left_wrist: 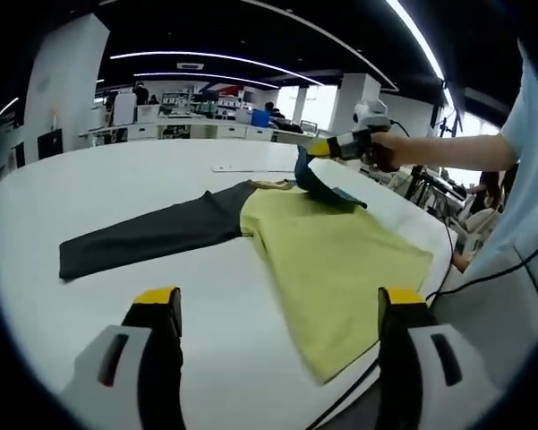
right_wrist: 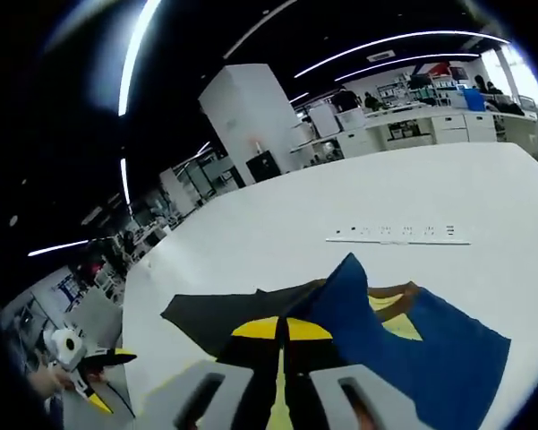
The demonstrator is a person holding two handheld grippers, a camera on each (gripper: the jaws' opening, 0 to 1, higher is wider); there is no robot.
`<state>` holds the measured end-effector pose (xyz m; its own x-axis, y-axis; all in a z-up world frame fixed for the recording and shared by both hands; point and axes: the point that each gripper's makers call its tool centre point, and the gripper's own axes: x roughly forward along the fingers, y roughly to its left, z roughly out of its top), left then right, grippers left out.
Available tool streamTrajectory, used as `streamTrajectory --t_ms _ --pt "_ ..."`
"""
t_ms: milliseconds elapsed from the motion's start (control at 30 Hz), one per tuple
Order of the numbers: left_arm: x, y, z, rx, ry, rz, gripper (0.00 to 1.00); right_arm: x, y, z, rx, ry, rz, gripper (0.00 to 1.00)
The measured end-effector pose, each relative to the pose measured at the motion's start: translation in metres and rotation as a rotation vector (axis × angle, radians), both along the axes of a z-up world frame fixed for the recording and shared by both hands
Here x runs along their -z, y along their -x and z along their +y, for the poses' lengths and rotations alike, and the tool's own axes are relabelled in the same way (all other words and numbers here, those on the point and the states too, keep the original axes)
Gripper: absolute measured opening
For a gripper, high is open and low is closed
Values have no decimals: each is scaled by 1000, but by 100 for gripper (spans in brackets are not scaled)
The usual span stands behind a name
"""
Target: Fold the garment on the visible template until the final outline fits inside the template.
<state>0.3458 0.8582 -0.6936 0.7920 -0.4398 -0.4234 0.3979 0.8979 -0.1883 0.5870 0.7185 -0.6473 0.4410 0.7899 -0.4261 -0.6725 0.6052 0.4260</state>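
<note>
White table (left_wrist: 161, 296): right hand-held gripper (right_wrist: 282, 330) pinching sleeve (right_wrist: 403, 349), left hand-held gripper (left_wrist: 277, 309) agape.

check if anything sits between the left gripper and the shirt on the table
Nothing visible does. Only bare white table lies between the open left gripper and the yellow shirt.

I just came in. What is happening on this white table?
A person is folding a shirt on a white table with two hand-held grippers. The shirt has a yellow body and dark sleeves. One sleeve lies stretched out flat. The right gripper is shut on the blue sleeve and holds it lifted above the shirt. The left gripper is open and hovers near the shirt's bottom edge, holding nothing. The folding is not finished.
</note>
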Motion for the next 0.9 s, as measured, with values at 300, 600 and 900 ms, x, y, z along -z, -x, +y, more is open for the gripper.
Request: streamTrajectory --t_ms 300,600,900 --pt "-2 -1 6 -18 -5 -14 86 11 16 64 -98 14 2 0" --pt "-3 -2 6 -18 -6 -15 86 32 29 85 -134 39 35 0" --pt "-4 -3 9 -34 3 -21 85 63 28 95 -122 69 89 0"
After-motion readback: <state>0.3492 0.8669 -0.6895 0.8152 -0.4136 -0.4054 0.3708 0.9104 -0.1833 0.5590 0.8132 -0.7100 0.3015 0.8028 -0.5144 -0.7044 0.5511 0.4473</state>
